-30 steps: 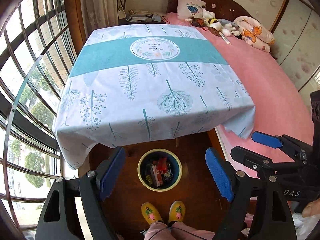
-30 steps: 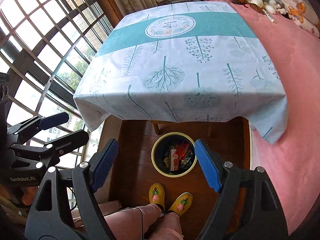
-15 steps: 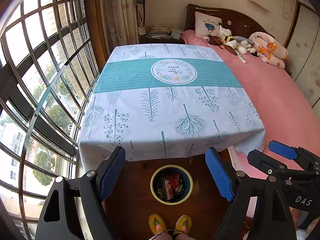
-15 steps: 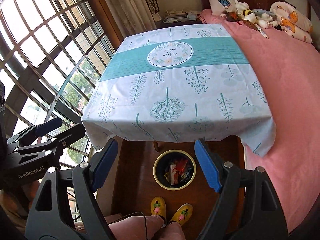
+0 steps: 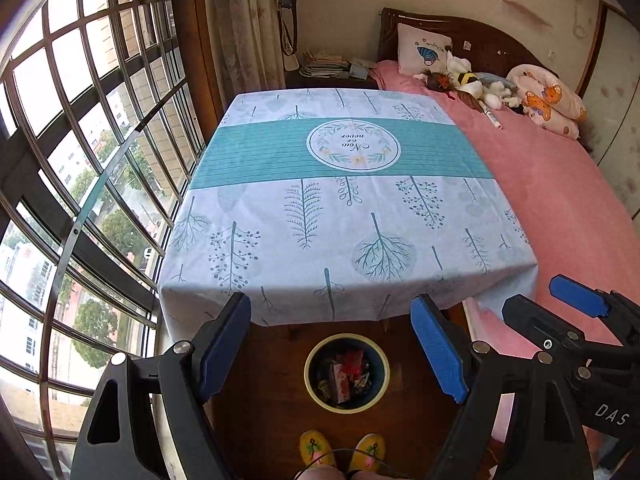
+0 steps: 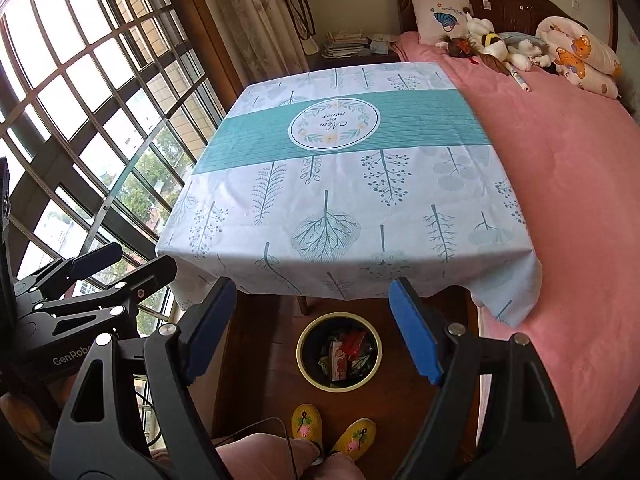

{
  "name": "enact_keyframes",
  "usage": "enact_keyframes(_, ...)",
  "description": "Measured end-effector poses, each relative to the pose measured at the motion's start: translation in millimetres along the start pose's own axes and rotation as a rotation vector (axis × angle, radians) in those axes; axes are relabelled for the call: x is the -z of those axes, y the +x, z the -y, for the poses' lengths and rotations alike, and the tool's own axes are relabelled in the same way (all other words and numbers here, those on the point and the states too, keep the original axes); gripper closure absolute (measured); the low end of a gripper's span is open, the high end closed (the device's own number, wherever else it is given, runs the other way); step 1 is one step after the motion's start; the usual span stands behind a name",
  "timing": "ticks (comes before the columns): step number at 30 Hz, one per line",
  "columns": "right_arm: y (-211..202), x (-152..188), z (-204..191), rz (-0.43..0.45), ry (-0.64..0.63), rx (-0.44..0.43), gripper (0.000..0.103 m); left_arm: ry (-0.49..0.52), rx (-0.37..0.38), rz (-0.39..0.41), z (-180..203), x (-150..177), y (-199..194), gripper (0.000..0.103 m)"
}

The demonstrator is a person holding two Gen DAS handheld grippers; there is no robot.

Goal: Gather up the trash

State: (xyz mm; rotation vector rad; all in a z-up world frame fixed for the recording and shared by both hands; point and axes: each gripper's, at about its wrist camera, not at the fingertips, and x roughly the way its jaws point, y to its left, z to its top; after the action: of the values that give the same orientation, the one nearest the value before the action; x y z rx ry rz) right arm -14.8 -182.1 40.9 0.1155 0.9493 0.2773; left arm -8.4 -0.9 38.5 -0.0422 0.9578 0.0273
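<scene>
Standing at the frame's bottom edge, yellow slippers (image 5: 316, 449) face a yellow-rimmed bin (image 5: 346, 373) of wrappers on the wooden floor, centred between both sets of spread, empty jaws. Above it, the bench (image 5: 280, 280) wears a leaf-print cloth whose round emblem reads "Now or never" upside down. The pink bed (image 5: 568, 200) fills the right, barred windows the left.
</scene>
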Motion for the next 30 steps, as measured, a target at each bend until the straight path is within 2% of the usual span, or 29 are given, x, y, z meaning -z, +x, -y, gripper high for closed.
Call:
enact_keyframes(14, 8.0, -5.5, 0.5, -0.009, -0.014, 0.002, 0.026, -0.009, 0.001, 0.002, 3.4, -4.9, 2.3, 0.019)
enact_keyframes(30, 14.6, -2.9, 2.7, -0.025, -0.013, -0.003, 0.026, -0.017, -0.016, 0.002, 3.2, 4.4, 2.3, 0.019)
